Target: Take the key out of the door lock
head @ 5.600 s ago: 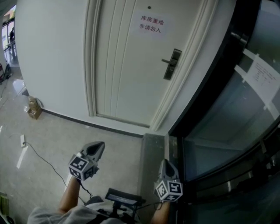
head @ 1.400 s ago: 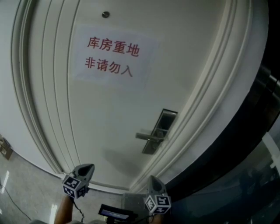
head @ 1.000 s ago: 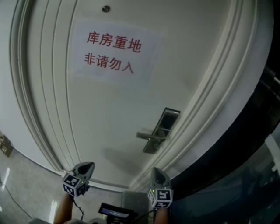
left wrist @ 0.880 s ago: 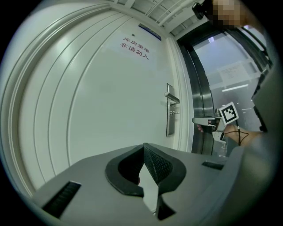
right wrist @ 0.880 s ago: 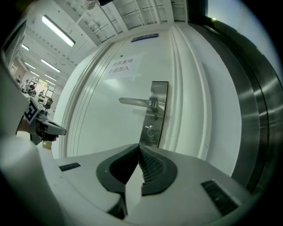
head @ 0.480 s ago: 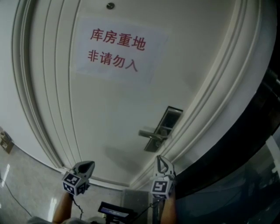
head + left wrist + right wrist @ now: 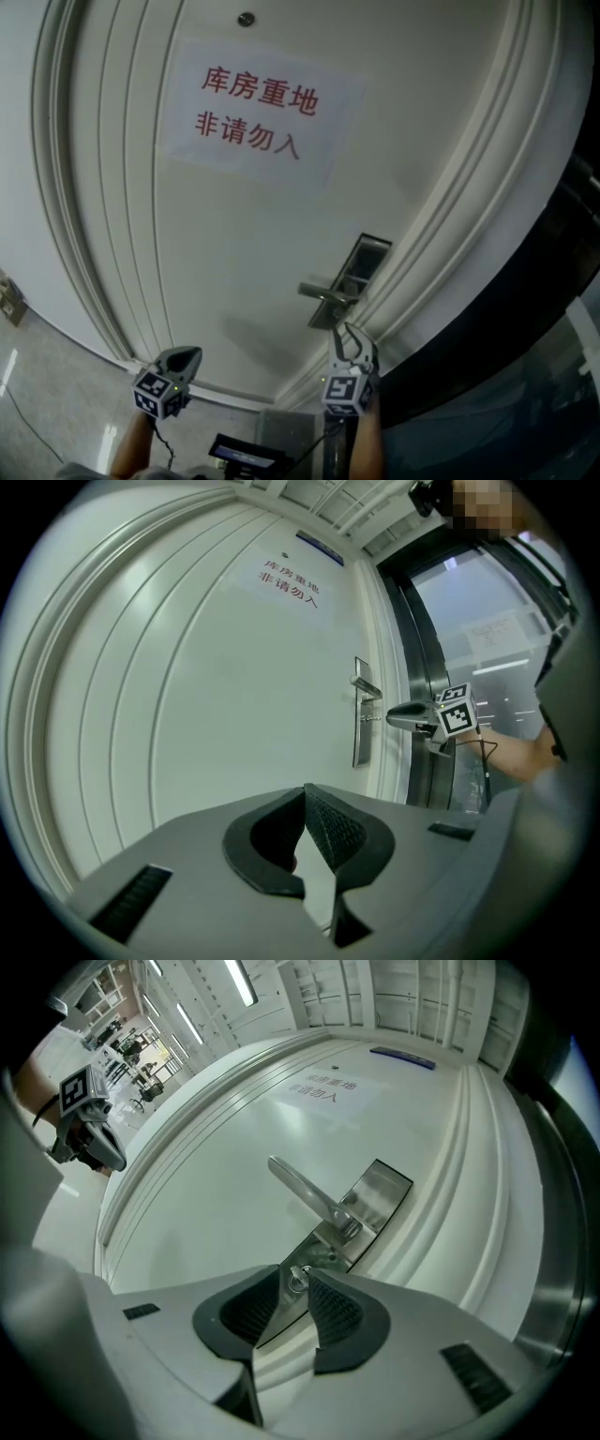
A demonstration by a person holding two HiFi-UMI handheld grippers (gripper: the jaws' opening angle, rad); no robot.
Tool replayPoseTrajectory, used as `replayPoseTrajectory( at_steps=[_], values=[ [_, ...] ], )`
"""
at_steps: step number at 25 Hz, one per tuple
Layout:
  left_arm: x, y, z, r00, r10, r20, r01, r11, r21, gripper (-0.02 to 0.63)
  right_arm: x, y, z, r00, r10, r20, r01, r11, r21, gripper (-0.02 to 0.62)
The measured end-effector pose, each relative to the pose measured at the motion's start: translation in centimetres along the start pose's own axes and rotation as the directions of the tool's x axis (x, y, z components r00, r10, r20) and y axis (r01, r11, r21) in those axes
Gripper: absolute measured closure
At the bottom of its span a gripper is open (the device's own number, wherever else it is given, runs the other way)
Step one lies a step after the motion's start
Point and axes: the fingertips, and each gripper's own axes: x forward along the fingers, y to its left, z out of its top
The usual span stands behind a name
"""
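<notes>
Key [image 7: 296,1281] small, half behind the fingers [image 7: 335,1313], lock plate [image 7: 375,1199] lower end hidden

The white panelled door [image 7: 234,244] carries it all here: a paper sign [image 7: 262,112] with red characters up high and a small round fitting [image 7: 246,19] above it. At the right edge is a metal lock plate [image 7: 366,258], its lever handle [image 7: 323,292] pointing left. The key [image 7: 298,1279] sits in the plate below the lever. Down on the floor [image 7: 56,375] are a small brown box [image 7: 8,299] and a thin cable [image 7: 23,414].

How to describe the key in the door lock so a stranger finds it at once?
Look at the white door with the red-lettered sign. Near its right edge is a metal lock plate with a long lever handle. The key is the small shiny piece below that handle.
</notes>
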Motion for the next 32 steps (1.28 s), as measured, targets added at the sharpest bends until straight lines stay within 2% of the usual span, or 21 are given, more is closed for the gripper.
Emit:
replayPoseTrajectory(
  at_steps=[6, 19, 21, 23, 29, 32],
  values=[
    [-0.3, 0.3, -0.2, 1.0, 0.006, 0.003, -0.006, 1.0, -0.01, 0.598, 1.8, -0.5, 0.0, 0.999, 0.0, -0.044, 0.0, 1.0, -0.013, 0.442],
    [-0.8, 1.5, -0.2, 1.0, 0.028, 0.01, -0.028, 0.999, -0.031, 0.598, 4.1, -0.7, -0.2, 0.997, -0.026, -0.073, 0.015, 0.989, -0.144, 0.442],
    [-0.8, 1.6, -0.3, 1.0, 0.027, 0.01, -0.027, 0.999, -0.034, 0.599, 4.1, -0.8, -0.1, 0.996, -0.039, -0.083, 0.025, 0.985, -0.171, 0.453],
    [-0.8, 1.7, -0.3, 1.0, 0.028, 0.009, -0.028, 0.999, -0.036, 0.6, 4.0, -0.8, 0.1, 0.995, -0.054, -0.083, 0.037, 0.98, -0.194, 0.497],
    [-0.7, 1.9, -0.3, 1.0, 0.026, 0.005, -0.026, 0.999, -0.04, 0.598, 4.2, -0.6, -0.4, 0.994, -0.062, -0.087, 0.037, 0.964, -0.263, 0.517],
    [-0.6, 2.1, -0.4, 1.0, 0.026, 0.006, -0.025, 0.999, -0.043, 0.599, 4.3, -0.6, -0.4, 0.993, -0.084, -0.083, 0.053, 0.945, -0.322, 0.528]
  ],
)
